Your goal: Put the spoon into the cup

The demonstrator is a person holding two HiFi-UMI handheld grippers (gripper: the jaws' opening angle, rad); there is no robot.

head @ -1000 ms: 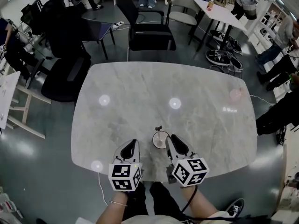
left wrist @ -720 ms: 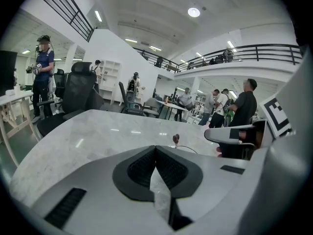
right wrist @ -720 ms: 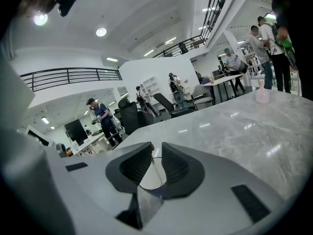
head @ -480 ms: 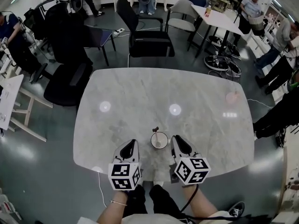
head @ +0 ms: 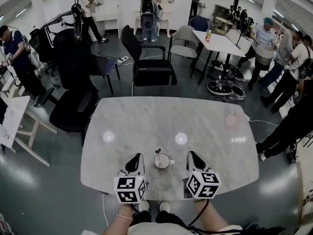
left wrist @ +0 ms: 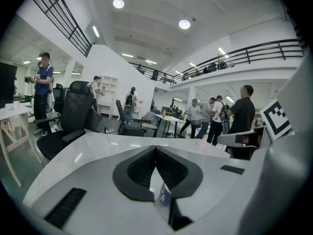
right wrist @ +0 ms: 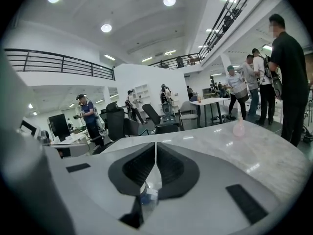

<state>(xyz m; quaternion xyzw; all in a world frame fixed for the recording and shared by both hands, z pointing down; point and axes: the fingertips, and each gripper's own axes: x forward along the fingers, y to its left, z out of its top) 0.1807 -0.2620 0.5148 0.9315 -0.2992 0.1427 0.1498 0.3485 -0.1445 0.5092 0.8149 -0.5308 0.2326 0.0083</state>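
Pale grey veined table [head: 146, 126], white cup [head: 161, 161] (chairs [head: 149, 75] black)

Of the spoon [head: 157, 152] only the handle end shows above the cup [head: 162, 161]. Its bowl is hidden inside the cup, and both are too small to tell more. The person's hands are hidden under the marker cubes of the left gripper [head: 139, 156] and the right gripper [head: 191, 153], and the bottom edge of the head view cuts off the forearms. A small pink thing [head: 231, 120] on the table [head: 146, 116], far to the right, is too blurred to name. It stays unclear in the right gripper view [right wrist: 238, 128]. In the left gripper view only a part of one square marker [left wrist: 277, 119] shows.
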